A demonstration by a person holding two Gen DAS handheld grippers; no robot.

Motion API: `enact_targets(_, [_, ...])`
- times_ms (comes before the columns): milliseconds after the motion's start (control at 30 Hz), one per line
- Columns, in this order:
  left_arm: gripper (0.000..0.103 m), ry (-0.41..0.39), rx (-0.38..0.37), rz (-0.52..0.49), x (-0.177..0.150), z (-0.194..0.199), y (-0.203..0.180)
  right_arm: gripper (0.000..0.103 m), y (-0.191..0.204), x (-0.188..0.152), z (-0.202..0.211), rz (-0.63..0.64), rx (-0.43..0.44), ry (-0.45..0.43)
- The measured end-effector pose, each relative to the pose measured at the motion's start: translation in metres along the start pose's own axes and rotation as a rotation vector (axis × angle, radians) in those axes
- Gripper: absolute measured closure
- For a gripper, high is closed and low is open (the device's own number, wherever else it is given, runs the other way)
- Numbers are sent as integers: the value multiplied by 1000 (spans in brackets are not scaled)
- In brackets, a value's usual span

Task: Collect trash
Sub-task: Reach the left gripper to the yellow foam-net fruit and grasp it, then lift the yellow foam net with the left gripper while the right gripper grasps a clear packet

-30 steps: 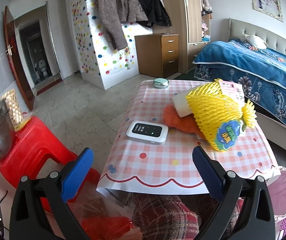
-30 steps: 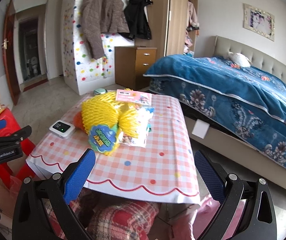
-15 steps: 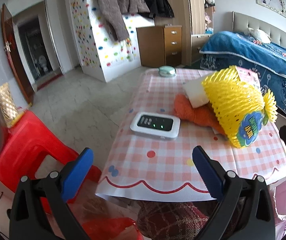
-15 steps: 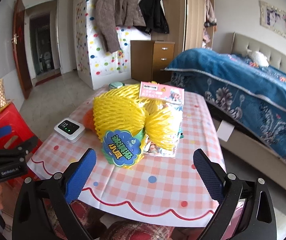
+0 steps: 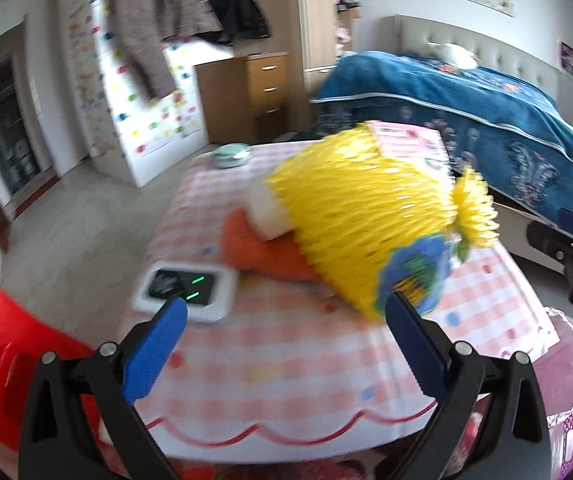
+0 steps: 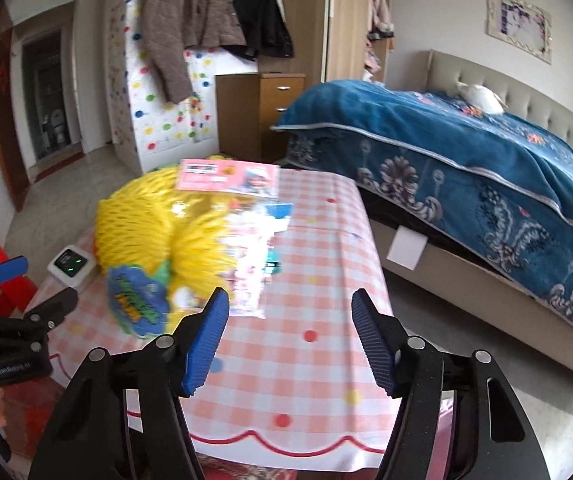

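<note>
A yellow foam fruit net with a blue label lies on the pink checked table. It also shows in the right wrist view. An orange scrap and a white piece lie under its left side. A clear plastic packet with a pink header card lies against the net's right side. My left gripper is open and empty over the table's front edge, just short of the net. My right gripper is open and empty, over the table beside the packet.
A white device with green lights lies on the table's left part. A small round green tin sits at the far edge. A red stool stands left of the table. A bed with a blue cover is on the right.
Both grippers have moved forward over the table toward the yellow net. The right gripper's jaws have narrowed but remain open. The frames are now motion-blurred.
</note>
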State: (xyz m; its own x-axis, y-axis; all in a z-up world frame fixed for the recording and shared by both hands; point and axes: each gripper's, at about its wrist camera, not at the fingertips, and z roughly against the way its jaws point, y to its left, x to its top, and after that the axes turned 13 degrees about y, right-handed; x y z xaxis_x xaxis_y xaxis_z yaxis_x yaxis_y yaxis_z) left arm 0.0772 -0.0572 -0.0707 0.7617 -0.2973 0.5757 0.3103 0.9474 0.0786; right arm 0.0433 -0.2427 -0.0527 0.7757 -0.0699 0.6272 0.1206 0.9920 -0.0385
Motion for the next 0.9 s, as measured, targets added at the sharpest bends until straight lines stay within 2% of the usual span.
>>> enact_targets(133, [7, 1, -38, -47, 14, -16, -26, 24, -15, -1, -6, -24, 4, 8])
enact_targets(300, [7, -4, -76, -77, 29, -31, -46, 22, -24, -5, -13, -29, 13, 27])
enact_targets(333, [8, -1, -76, -83, 31, -34, -50, 18, -26, -6, -13, -30, 14, 32])
enact_targets(467, [25, 33, -54, -84, 37, -47, -54, 18, -24, -10, -14, -26, 29, 42])
enact_targets(567, [50, 31, -54, -71, 36, -43, -45, 18, -18, -13, -11, -3, 48, 48])
enact_targets(600, [61, 24, -52, -68, 35, -39, -40, 19, -16, -14, -10, 4, 54, 48])
enact_targets(667, [70, 7, -73, -58, 32, -30, -33, 22, -12, -15, -8, 13, 63, 45])
enact_targets(700, [74, -6, -75, -49, 31, -23, -28, 28, -9, -15, -6, 18, 70, 42])
enact_targets(767, [75, -30, -74, -40, 27, -12, -18, 40, -5, -14, -4, 24, 81, 38])
enact_targets(800, [76, -37, -72, -36, 25, -7, -13, 50, -3, -13, -4, 29, 102, 36])
enact_targets(833, [76, -39, -75, -33, 23, -4, -9, 56, -2, -12, -4, 30, 113, 37])
enact_targets(900, [76, -25, -83, -32, 18, -3, -2, 56, 3, -7, -7, 38, 152, 42])
